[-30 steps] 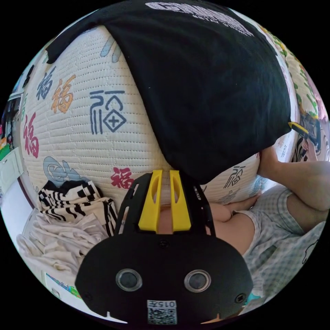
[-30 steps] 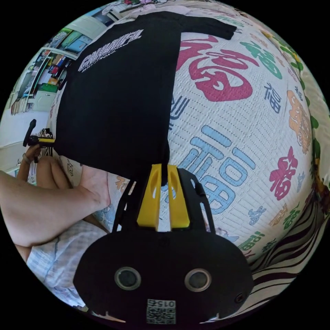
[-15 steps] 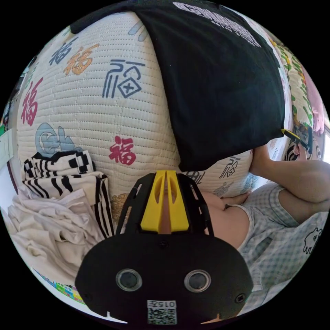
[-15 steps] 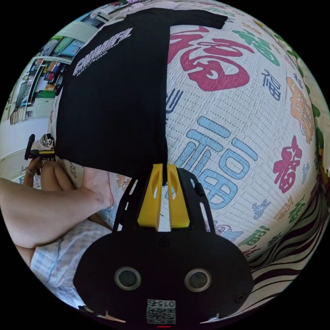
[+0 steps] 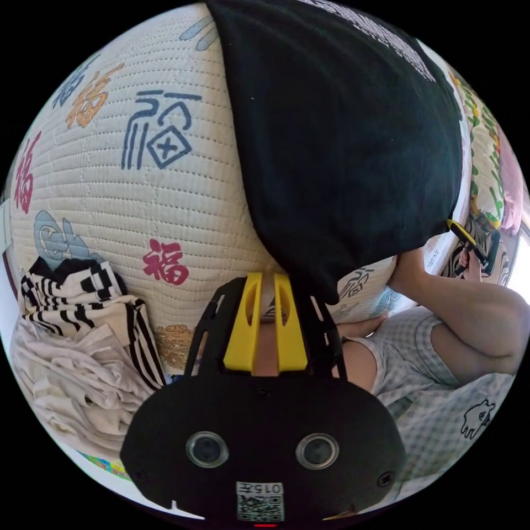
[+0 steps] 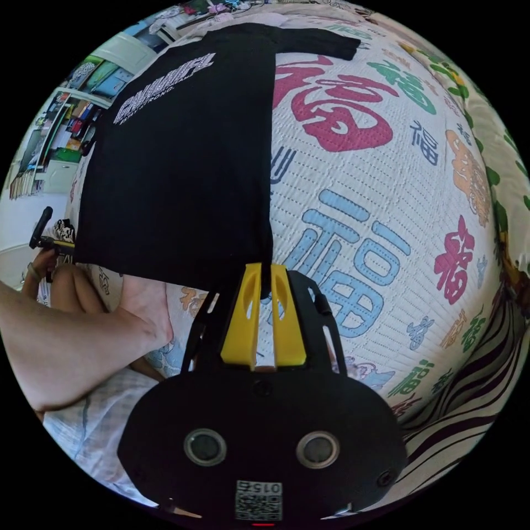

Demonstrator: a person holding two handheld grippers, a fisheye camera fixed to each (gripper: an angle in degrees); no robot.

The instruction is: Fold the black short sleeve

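Shirt (image 6: 176,165) lies flat on the quilt (image 6: 359,221), hem toward the person. Right gripper (image 6: 264,276) pinches 1 hem corner; left gripper (image 5: 267,284), jaws apart, sits beside the other. Judged next: clamp left, then lift both corners toward the collar.

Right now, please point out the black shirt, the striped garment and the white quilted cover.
black shirt (image 5: 342,154), left gripper view, middle of body.
striped garment (image 5: 77,292), left gripper view, upper folds.
white quilted cover (image 6: 386,182), right gripper view, bare patch.
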